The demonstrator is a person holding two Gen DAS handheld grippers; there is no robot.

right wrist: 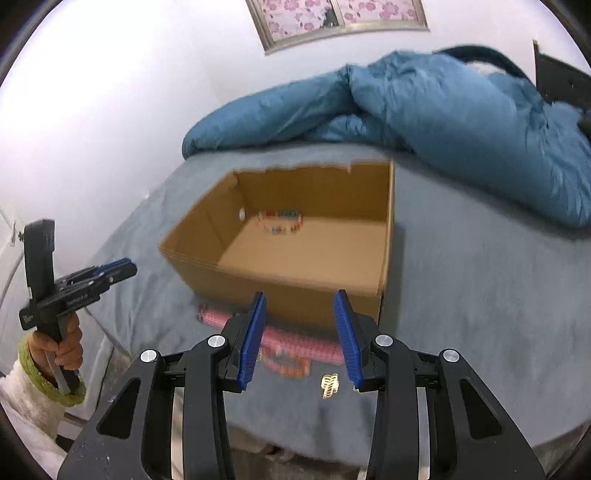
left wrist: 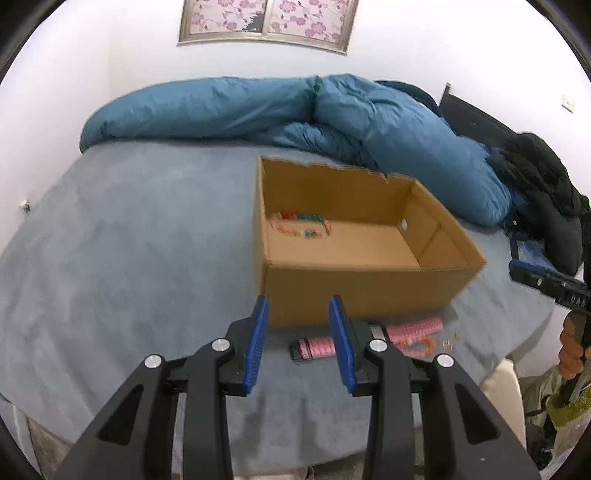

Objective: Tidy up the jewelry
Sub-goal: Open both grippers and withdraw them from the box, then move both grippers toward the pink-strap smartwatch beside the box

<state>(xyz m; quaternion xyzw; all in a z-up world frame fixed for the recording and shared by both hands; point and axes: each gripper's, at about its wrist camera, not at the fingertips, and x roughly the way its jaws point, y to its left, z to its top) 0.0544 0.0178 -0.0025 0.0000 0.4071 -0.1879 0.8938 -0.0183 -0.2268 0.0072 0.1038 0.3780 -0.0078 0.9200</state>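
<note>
An open cardboard box (left wrist: 354, 291) stands on the grey bed; a multicoloured bead string (left wrist: 301, 225) lies on its floor near the far left corner. On the sheet before the box lie pink bead strips (left wrist: 413, 328), an orange bracelet (left wrist: 419, 347) and small gold pieces (right wrist: 329, 386). My left gripper (left wrist: 298, 301) hovers open in front of the box's near wall with nothing between its blue pads. My right gripper (right wrist: 300, 295) is open too, empty, above the pink strips (right wrist: 299, 343) and the orange bracelet (right wrist: 290, 365). The box (right wrist: 221, 280) and its beads (right wrist: 282, 223) show blurred there.
A bunched blue duvet (left wrist: 258, 107) lies behind the box, with dark clothing (left wrist: 543, 177) at the right. A framed flower picture (left wrist: 266, 20) hangs on the white wall. The bed's near edge runs just below the grippers. A hand (right wrist: 62, 347) holds the left gripper.
</note>
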